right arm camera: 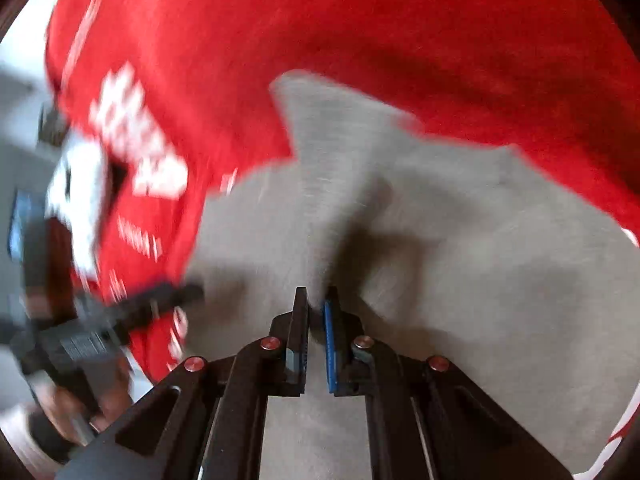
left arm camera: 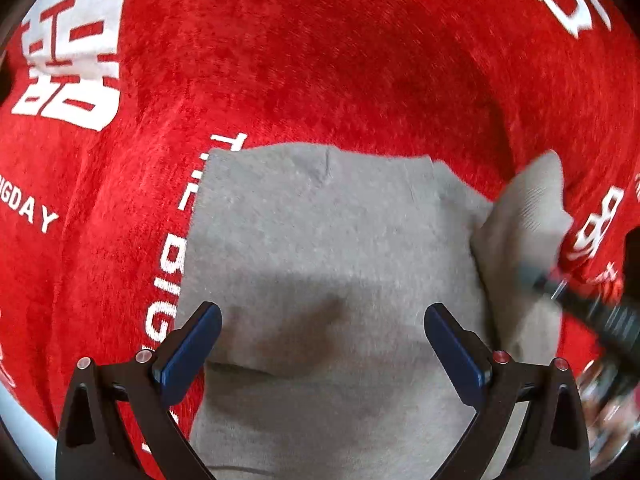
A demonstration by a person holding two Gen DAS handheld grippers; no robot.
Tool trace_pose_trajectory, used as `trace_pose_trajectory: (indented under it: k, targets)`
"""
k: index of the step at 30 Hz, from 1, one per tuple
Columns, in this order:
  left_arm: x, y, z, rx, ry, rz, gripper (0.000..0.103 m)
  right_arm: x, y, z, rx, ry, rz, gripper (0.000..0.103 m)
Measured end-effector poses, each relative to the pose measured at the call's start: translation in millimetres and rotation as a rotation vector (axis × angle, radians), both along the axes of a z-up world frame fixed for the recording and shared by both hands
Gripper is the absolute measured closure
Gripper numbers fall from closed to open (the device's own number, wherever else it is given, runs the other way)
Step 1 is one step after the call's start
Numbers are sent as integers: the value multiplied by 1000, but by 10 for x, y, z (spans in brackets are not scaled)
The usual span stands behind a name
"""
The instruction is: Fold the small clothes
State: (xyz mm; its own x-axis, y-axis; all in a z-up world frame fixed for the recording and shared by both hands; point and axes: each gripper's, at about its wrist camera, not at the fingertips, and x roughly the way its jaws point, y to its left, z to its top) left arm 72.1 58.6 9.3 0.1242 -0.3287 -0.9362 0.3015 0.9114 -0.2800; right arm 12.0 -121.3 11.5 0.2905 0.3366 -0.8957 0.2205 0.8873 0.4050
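Gaping left gripper (left arm camera: 322,320) over grey garment (left arm camera: 320,240); only right view: right gripper (right arm camera: 316,300) pinching its fold.

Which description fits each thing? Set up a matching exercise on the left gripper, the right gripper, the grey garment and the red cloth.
1. left gripper
2. right gripper
3. grey garment
4. red cloth

A. white lettering
B. jaws wide apart
C. lies on the printed cloth
D. jaws nearly together, pinching a fold

Pairs: 1-B, 2-D, 3-C, 4-A
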Motion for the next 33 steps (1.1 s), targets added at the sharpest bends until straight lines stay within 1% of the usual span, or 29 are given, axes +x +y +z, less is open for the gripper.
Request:
trace_pose_trajectory:
  k: [1, 2, 4, 5, 6, 7, 9, 10, 12, 14, 15, 17, 20, 21, 22, 23, 24, 25, 26, 27, 30, 32, 33]
  targets:
    - [11, 16, -6, -7, 6, 6, 1, -10, 107, -64, -17, 25, 30, 95]
    - [30, 36, -28, -20, 18, 14, 1, -31, 172, -126, -25, 52, 46, 91]
    - [57, 65, -98, -46, 54, 20, 1, -116, 198, -165, -27, 91, 45, 90]
    - [66, 73, -150, -59, 77, 22, 1, -194, 87, -172, -18, 95, 36, 90]
    - [70, 76, -205, -70, 100, 24, 1, -300, 22, -144, -9, 98, 22, 86]
    - [70, 77, -245, -77, 116, 26, 1, -384, -5, -115, 2, 98, 6, 81]
    - [67, 71, -297, -86, 137, 28, 1, -619, -181, -74, 30, 101, -65, 52]
    - [64, 61, -318, -91, 145, 27, 1, -745, -292, -55, 47, 106, -119, 49]
    - [43, 24, -332, -97, 157, 23, 1, -954, -495, -49, 86, 139, -234, 48]
    - [24, -45, -309, -112, 166, 9, 1, -1301, -788, -88, 145, 169, -390, 48]
    - [21, -70, -309, -115, 169, 3, 1, -1508, -958, -117, 192, 176, -491, 48]
    - [10, -161, -316, -118, 172, -23, 1, -1850, -1208, -186, 273, 170, -681, 48]
    - [32, -301, -335, -111, 167, -53, 2, -2276, -1474, -311, 403, 116, -954, 48]
    - [52, -348, -337, -105, 162, -57, 3, -2342, -1520, -337, 431, 104, -1005, 48]
    - [72, -379, -334, -100, 155, -57, 7, -2390, -1559, -375, 466, 86, -1054, 48]
    - [93, -409, -333, -99, 155, -63, 25, -2397, -1592, -388, 479, 66, -1077, 62]
    - [105, -432, -339, -97, 162, -70, 52, -2388, -1632, -359, 463, 59, -1071, 98]
    - [119, -459, -357, -88, 177, -81, 66, -2349, -1658, -323, 426, 69, -1046, 97]
    - [120, -482, -376, -90, 191, -97, 96, -2292, -1679, -256, 379, 67, -1005, 97]
    - [115, -487, -381, -96, 198, -106, 95, -2246, -1675, -205, 357, 56, -972, 97]
    - [34, -454, -250, -110, 158, -127, 95, -2141, -1708, -72, 279, 50, -884, 97]
    - [-68, -412, -159, -118, 134, -149, 95, -2216, -1810, -95, 263, 65, -851, 97]
    - [-118, -402, -141, -115, 131, -158, 95, -2342, -1961, -104, 262, 74, -842, 97]
